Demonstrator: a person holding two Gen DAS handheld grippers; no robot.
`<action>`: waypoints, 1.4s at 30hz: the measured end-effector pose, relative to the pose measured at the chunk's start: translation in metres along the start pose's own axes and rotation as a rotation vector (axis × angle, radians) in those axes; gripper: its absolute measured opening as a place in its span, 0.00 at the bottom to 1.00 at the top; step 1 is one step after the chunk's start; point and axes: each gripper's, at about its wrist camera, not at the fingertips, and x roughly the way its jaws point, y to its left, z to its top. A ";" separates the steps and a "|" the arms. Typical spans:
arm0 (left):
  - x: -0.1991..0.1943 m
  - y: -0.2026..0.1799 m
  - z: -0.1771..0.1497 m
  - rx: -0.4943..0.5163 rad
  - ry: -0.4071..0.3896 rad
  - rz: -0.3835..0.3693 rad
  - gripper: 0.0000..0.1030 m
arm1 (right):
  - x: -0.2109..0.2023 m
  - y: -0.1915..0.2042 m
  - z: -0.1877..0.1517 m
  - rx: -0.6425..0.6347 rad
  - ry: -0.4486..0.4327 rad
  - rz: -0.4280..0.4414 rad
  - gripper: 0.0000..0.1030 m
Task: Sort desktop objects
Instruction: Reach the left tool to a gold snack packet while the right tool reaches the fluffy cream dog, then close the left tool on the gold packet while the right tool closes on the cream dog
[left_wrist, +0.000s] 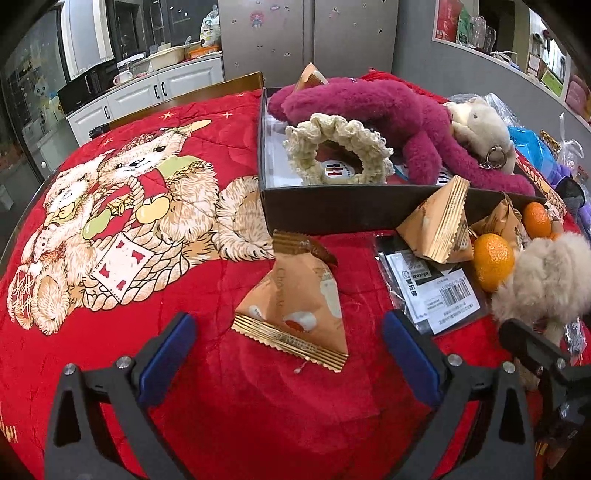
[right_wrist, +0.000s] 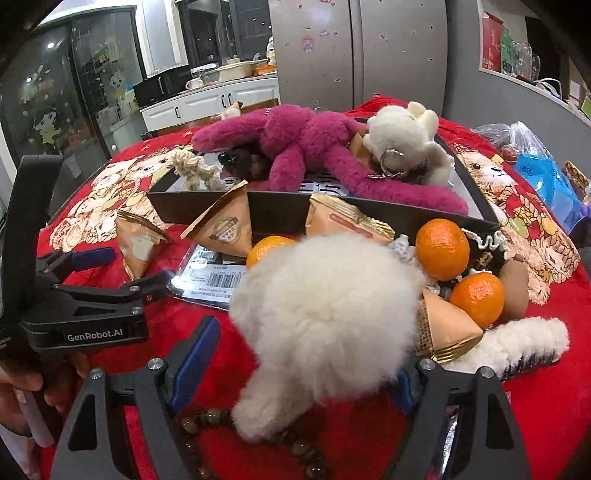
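Observation:
My left gripper (left_wrist: 288, 332) is open just above the red cloth, its blue pads on either side of a tan triangular snack packet (left_wrist: 295, 314). A dark box (left_wrist: 332, 206) behind it holds a magenta plush (left_wrist: 369, 107), a cream scrunchie (left_wrist: 332, 151) and a beige plush keychain (left_wrist: 480, 125). My right gripper (right_wrist: 299, 369) is open around a fluffy white pompom (right_wrist: 325, 310), which lies between the pads; contact is hidden. The left gripper also shows in the right wrist view (right_wrist: 122, 266).
Oranges (right_wrist: 441, 247), more triangular packets (right_wrist: 225, 225), a barcoded sachet (right_wrist: 218, 280), a fluffy comb-like item (right_wrist: 517, 343) and a bead bracelet (right_wrist: 207, 417) lie in front of the box. Bags (right_wrist: 543, 177) sit at the right. The table's left part shows only the bear-print cloth (left_wrist: 110, 206).

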 end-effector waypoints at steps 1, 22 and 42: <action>0.000 0.000 0.000 0.000 -0.002 0.001 0.99 | -0.001 0.000 0.000 0.002 -0.005 -0.011 0.79; -0.044 -0.026 -0.016 0.051 -0.153 0.008 0.52 | -0.041 0.017 0.000 -0.045 -0.168 0.057 0.22; -0.056 -0.032 -0.022 0.021 -0.173 -0.047 0.14 | -0.053 0.019 0.000 -0.051 -0.204 0.085 0.22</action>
